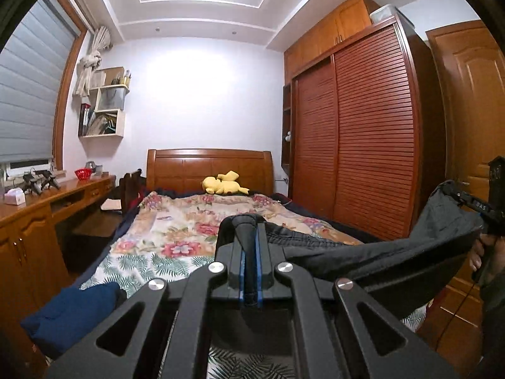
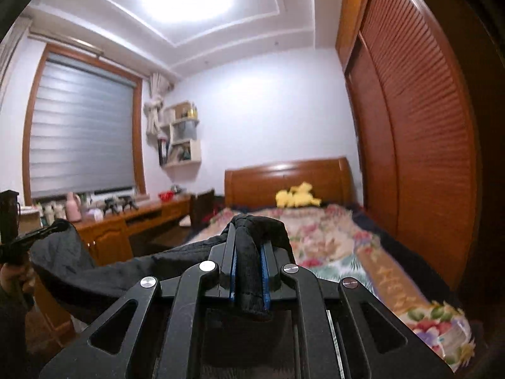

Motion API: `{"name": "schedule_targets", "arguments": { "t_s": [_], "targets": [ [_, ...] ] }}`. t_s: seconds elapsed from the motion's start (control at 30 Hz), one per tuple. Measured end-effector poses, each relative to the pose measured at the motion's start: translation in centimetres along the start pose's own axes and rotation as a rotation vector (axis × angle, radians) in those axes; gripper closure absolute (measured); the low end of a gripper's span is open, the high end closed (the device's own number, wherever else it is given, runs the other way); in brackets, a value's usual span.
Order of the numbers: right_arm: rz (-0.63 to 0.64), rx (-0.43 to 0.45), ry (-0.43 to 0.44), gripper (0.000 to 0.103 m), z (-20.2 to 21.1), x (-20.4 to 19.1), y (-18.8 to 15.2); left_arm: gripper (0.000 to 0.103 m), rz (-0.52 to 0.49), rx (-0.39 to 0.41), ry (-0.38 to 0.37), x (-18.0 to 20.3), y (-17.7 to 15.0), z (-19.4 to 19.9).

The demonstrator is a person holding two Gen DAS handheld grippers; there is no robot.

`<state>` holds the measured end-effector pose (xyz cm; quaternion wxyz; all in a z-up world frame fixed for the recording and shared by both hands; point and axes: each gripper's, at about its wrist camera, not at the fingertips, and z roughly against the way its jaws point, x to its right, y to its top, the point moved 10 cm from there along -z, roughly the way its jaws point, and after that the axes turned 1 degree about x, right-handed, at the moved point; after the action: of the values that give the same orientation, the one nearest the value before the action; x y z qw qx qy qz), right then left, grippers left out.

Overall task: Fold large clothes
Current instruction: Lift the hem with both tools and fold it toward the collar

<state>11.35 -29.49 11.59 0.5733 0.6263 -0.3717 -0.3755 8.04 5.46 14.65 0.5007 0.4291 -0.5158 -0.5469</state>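
Note:
A dark grey garment (image 1: 378, 255) hangs stretched in the air between both grippers, above the bed. My left gripper (image 1: 249, 230) is shut on one bunched edge of it, the cloth pinched between the blue pads. My right gripper (image 2: 249, 240) is shut on the other edge of the garment (image 2: 126, 268), with a thick fold squeezed between its fingers. In the left wrist view the right gripper (image 1: 467, 199) shows at the far right, held by a hand. In the right wrist view the left gripper (image 2: 47, 230) appears at the far left, with cloth draped from it.
Below lies a bed with a floral cover (image 1: 176, 230) and a yellow plush toy (image 1: 224, 183) by the wooden headboard. A blue cloth (image 1: 72, 312) sits on the near left corner. A wooden desk (image 1: 47, 202) stands left, a slatted wardrobe (image 1: 363, 145) right, a door (image 1: 473, 94) beyond it.

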Motion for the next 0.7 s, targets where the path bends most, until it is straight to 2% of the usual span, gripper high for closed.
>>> {"name": "schedule_targets", "arguments": {
  "t_s": [0.13,0.3,0.37,0.47,0.57,0.7],
  "targets": [
    [0.033,-0.027,-0.025,0.094,-0.9,0.5,-1.3,0.100,-0.011,-0.049,0.024,-1.1,-1.4,-2.3],
    [0.030,-0.146,-0.071,0.094,-5.2,3.3,-6.4,0.100,-0.017,-0.171,0.063,-2.8,-6.4,-9.3],
    [0.027,-0.195,-0.092,0.094,-7.7,4.9,-9.5,0.100,-0.023,-0.215,0.080,-3.3,-8.2,-12.0],
    [-0.017,-0.232,-0.096,0.093,-10.7,6.8,-12.8,0.100,-0.008,-0.275,0.081,-4.3,-11.0,-15.8],
    [-0.054,-0.267,-0.074,0.093,-13.5,7.8,-15.7,0.100,-0.014,-0.319,0.082,-4.0,-13.0,-18.1],
    [0.002,-0.321,-0.090,0.093,-15.5,8.0,-19.0,0.100,-0.047,-0.360,0.089,-3.8,-15.3,-20.2]
  ]
}}
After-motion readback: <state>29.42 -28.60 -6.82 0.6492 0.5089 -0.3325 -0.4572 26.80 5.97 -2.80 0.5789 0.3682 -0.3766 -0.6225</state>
